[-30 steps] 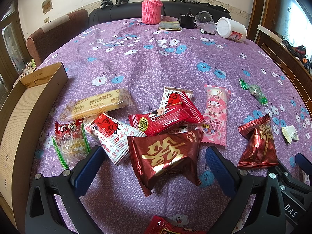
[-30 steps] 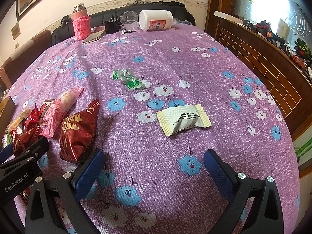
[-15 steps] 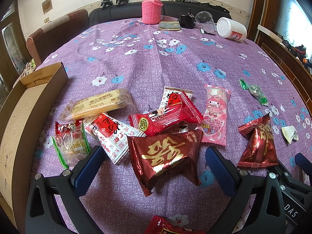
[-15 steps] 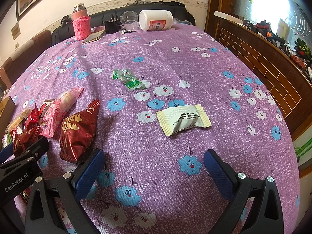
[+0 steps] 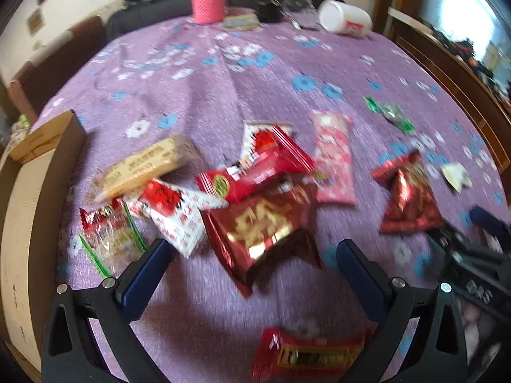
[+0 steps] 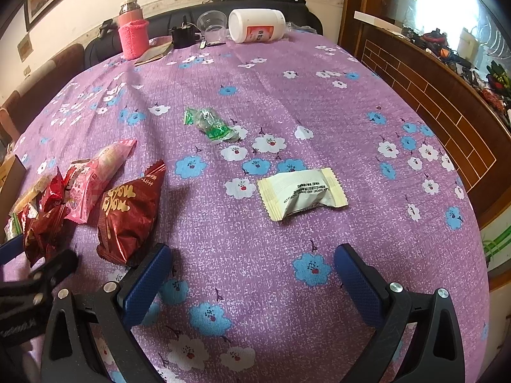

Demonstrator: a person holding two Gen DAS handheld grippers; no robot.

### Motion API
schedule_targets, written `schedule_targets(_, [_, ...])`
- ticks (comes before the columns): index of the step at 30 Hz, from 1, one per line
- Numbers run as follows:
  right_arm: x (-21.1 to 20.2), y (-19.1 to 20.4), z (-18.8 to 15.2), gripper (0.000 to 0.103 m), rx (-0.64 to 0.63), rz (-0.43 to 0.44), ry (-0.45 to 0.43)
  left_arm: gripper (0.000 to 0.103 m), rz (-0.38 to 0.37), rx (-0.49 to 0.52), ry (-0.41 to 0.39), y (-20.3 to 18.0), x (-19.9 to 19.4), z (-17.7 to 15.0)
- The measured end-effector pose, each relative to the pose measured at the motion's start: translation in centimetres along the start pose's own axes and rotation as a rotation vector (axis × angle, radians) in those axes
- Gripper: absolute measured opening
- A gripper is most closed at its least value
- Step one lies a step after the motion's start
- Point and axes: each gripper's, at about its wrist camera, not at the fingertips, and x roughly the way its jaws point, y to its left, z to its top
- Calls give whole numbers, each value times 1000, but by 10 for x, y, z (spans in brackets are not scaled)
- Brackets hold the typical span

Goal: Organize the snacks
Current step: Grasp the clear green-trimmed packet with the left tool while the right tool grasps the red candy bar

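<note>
Left gripper (image 5: 255, 265) has shifted, fingers (image 5: 145, 279) apart, over snacks (image 5: 262, 226).

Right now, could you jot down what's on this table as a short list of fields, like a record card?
surface: purple flowered tablecloth
snack pile: mixed wrappers, topped by a dark red gold-print packet
apart from pile: cream wrapped snack, green candy wrapper, maroon packet
container: cardboard box at the left edge
far end: pink knitted-sleeve flask, white jar on its side
left gripper: open, holding nothing, view blurred
right gripper: open, holding nothing
</note>
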Motion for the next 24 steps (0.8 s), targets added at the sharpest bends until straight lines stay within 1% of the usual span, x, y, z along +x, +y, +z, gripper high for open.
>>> schedule_targets(1, [0, 0, 0, 102, -2, 3, -1, 96, -44, -17, -9, 4, -7, -5])
schedule_targets(2, [-1, 0, -1, 102, -5, 5, -2, 89, -86, -41, -29, 10, -17, -9])
schedule_targets(4, [-1, 0, -2, 102, -14, 11, -3, 89, -129, -74, -78, 23, -39, -13])
schedule_targets(6, [-4, -1, -4, 102, -37, 15, 6, 89, -187, -116, -154, 43, -66, -18])
schedule_targets(8, [-16, -2, -7, 98, -54, -30, 7, 89, -204, -158, -228, 68, -94, -25])
schedule_targets(9, [-29, -2, -10, 98, -50, -9, -18, 89, -199, -179, -250, 85, -106, -29])
schedule_targets(11, [-54, 5, -14, 98, -66, 65, -74, 89, -191, -192, -244, 107, -116, -34])
schedule_targets(12, [-65, 11, -16, 98, -84, 96, -97, 89, -184, -202, -239, 118, -119, -38])
schedule_targets(13, [-78, 23, -20, 98, -123, 149, -125, 89, -180, -222, -242, 129, -121, -41])
schedule_targets(15, [-89, 45, -26, 98, -191, 232, -135, 89, -190, -254, -252, 146, -123, -49])
schedule_targets(16, [-91, 59, -30, 98, -231, 279, -128, 89, -195, -254, -254, 151, -125, -51])
schedule_targets(17, [-91, 70, -33, 98, -268, 306, -122, 88, -192, -252, -257, 155, -126, -55])
schedule_targets(19, [-90, 94, -43, 92, -359, 323, -115, 83, -197, -240, -247, 159, -126, -59])
schedule_targets(20, [-87, 103, -47, 90, -388, 326, -108, 79, -206, -232, -239, 158, -124, -60])
schedule_targets(21, [-84, 111, -51, 89, -414, 336, -97, 78, -210, -226, -232, 158, -122, -60])
schedule_targets(24, [-78, 122, -58, 87, -439, 354, -74, 76, -204, -192, -218, 152, -118, -58])
